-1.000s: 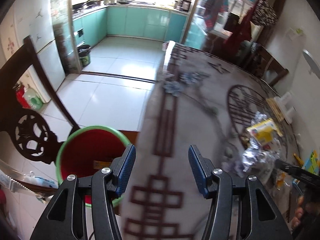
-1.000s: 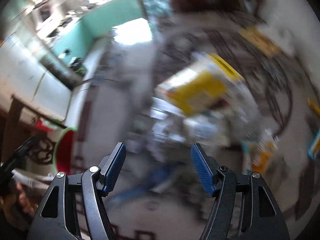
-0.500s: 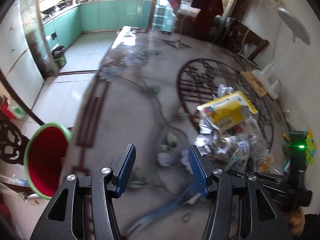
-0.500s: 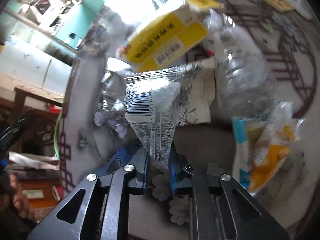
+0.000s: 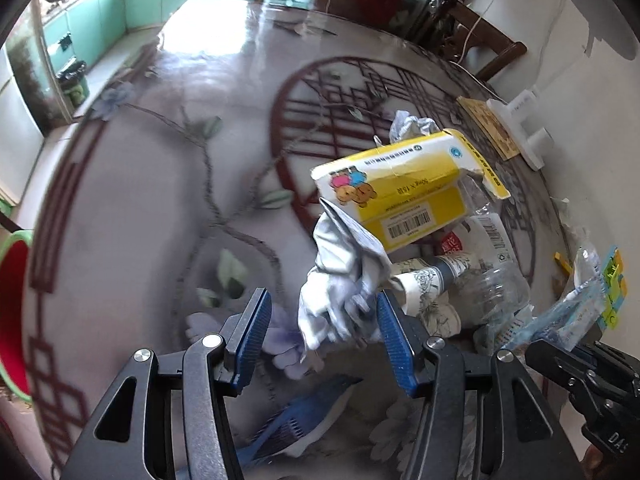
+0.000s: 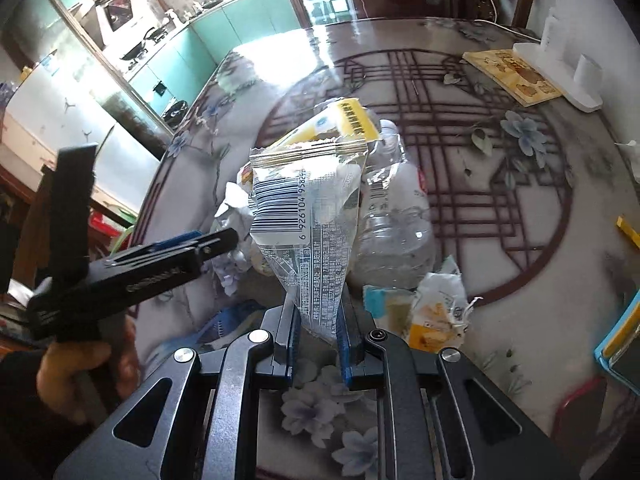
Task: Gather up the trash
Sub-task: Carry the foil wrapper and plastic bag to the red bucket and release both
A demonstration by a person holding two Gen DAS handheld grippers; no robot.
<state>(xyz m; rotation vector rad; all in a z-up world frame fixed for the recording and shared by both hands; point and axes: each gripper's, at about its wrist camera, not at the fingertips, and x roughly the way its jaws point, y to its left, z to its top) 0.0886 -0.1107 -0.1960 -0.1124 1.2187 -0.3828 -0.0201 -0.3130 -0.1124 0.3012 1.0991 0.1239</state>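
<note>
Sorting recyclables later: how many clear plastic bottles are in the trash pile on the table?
1 visible: the clear plastic bottle lies in the pile, behind the wrapper held by the right gripper, under the yellow carton. Others may be hidden.

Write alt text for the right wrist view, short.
The right gripper is shut on a clear plastic wrapper with a barcode, held above a patterned table. Behind it lie a crushed bottle and a yellow carton; the left gripper reaches in from the left.
</note>
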